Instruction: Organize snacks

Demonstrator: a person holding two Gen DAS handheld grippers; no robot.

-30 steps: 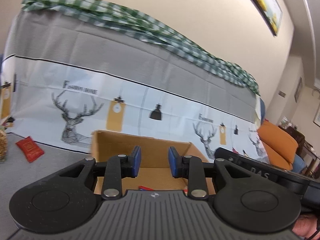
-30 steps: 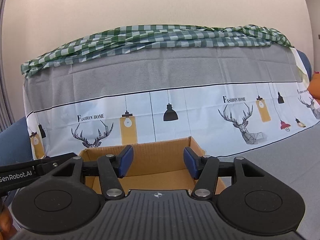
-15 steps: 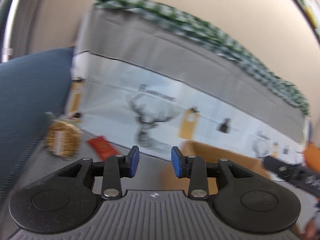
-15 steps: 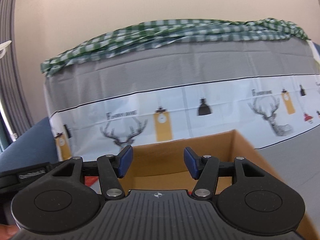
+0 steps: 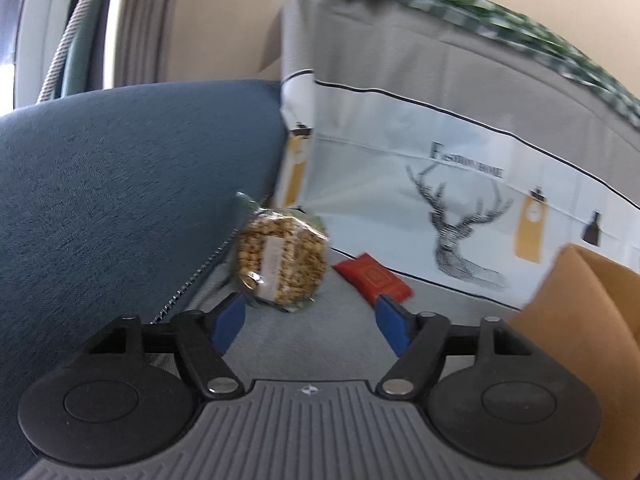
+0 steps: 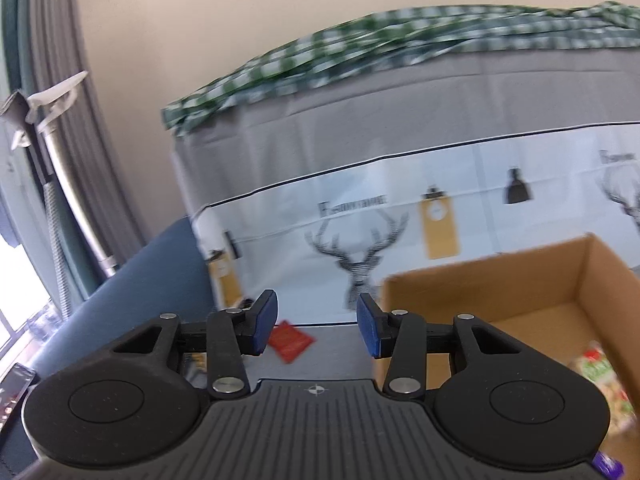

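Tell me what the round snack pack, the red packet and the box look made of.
Round snack pack: clear glossy film, likely plastic; grainy contents show through.
Red packet: smooth wrapper, foil or plastic, too blurred to tell.
Box: matte brown cardboard, with raw edges and folded corners.

Snacks and box on grey cloth
Round cracker pack (image 5: 281,261) upright beside flat red packet (image 5: 374,278); open cardboard box (image 6: 576,280) right, holding a snack bag (image 6: 600,376).

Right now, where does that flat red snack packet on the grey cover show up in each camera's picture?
Left wrist view: flat red snack packet lies just above centre, right of the round clear-wrapped puffed-grain cake.
Right wrist view: the packet sits low, left of centre, between the blue pads.
Shared landmark: brown cardboard box, right of it.
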